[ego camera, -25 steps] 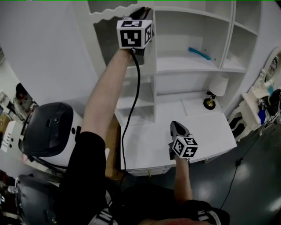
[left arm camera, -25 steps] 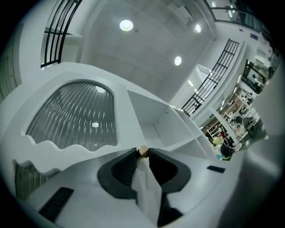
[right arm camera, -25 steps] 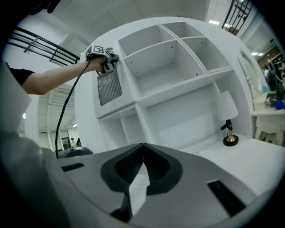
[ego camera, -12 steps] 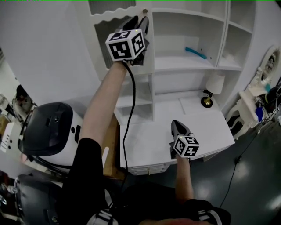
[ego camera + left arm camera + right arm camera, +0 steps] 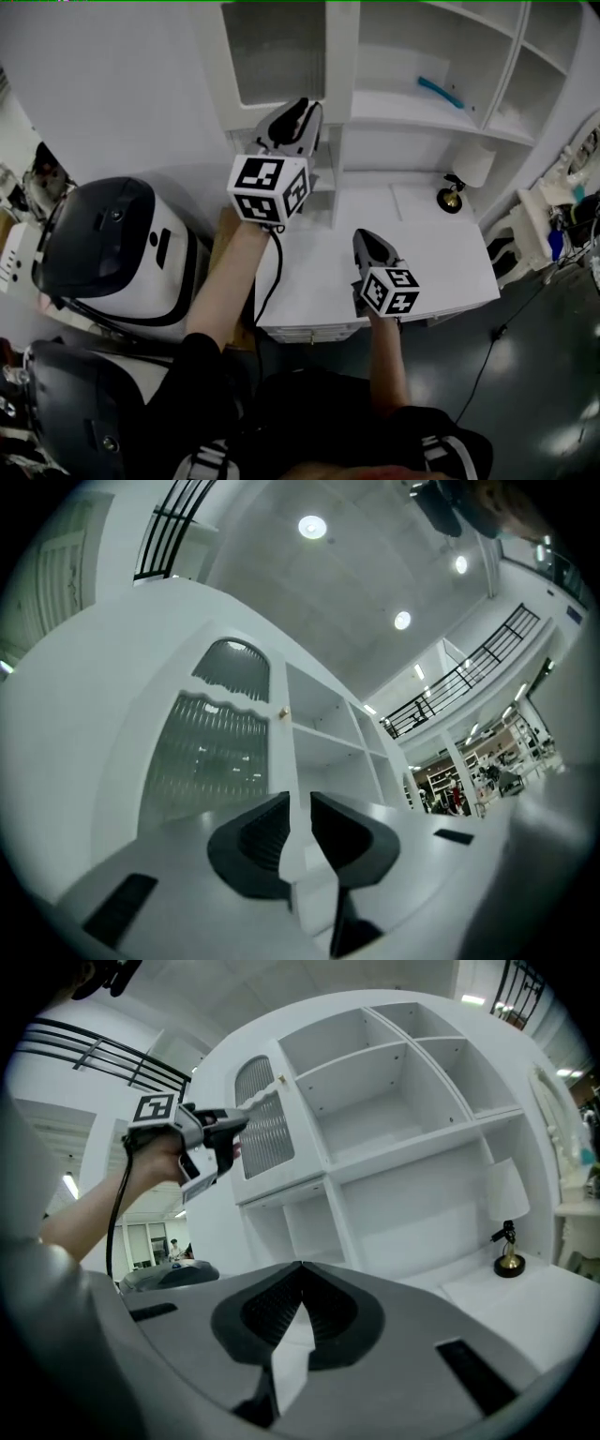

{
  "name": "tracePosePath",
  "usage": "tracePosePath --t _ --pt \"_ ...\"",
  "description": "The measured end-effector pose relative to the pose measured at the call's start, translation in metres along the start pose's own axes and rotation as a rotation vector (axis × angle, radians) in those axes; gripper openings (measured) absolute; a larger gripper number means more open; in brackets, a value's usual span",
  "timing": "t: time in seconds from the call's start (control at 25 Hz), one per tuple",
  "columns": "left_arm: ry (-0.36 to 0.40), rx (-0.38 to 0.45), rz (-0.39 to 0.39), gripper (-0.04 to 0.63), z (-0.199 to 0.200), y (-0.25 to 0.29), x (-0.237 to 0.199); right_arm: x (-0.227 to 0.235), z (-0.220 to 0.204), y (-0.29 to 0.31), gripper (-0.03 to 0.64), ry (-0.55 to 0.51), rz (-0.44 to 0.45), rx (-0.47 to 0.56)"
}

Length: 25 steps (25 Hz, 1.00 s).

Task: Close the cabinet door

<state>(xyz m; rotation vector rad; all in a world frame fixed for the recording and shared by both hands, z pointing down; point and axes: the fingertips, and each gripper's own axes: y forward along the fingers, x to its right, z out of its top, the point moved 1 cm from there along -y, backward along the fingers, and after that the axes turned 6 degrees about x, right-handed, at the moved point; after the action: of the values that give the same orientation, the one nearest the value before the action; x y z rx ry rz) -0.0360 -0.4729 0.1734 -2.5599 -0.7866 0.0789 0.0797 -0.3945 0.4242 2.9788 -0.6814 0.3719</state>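
The big white cabinet unit (image 5: 343, 66) fills the space ahead of both grippers. Its ribbed-glass cabinet door (image 5: 281, 52) sits above and ahead of the left gripper (image 5: 300, 111). The door lies in line with its frame and I judge it shut, though the wide-angle bend makes the seam hard to swear to. If so, the job looks done.

Below the grippers runs the desk top (image 5: 450, 253). The left gripper hangs under the door and tips slightly up toward it. Its jaws have just been closing and now stand a narrow gap apart, with nothing between them. That makes sense, since pushing a door needs no grip. The right gripper (image 5: 362, 239) sits lower and to the right of its partner, jaws together and empty (a bystander here), parked clear of the door's swing.

The left gripper view offers the small brass knob (image 5: 283, 713) above its tips, on the door edge beside the open shelves. I cannot find it in the head view. The right gripper view gives the side-on look, with the left gripper in front of the door's lower part.
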Motion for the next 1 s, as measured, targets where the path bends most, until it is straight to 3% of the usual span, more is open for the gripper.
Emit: tracePosePath --t 0.2,0.4,1.0 --pt "-0.074 -0.089 0.079 0.069 -0.054 -0.055 0.005 -0.013 0.005 0.008 0.017 -0.011 0.032 0.011" --pt "-0.081 -0.163 0.141 0.046 -0.090 -0.100 0.014 -0.030 0.006 0.017 0.017 -0.038 0.063 0.025" --pt "-0.140 -0.317 0.270 0.011 -0.163 -0.177 0.041 -0.059 0.004 0.019 0.017 -0.077 0.135 0.035"
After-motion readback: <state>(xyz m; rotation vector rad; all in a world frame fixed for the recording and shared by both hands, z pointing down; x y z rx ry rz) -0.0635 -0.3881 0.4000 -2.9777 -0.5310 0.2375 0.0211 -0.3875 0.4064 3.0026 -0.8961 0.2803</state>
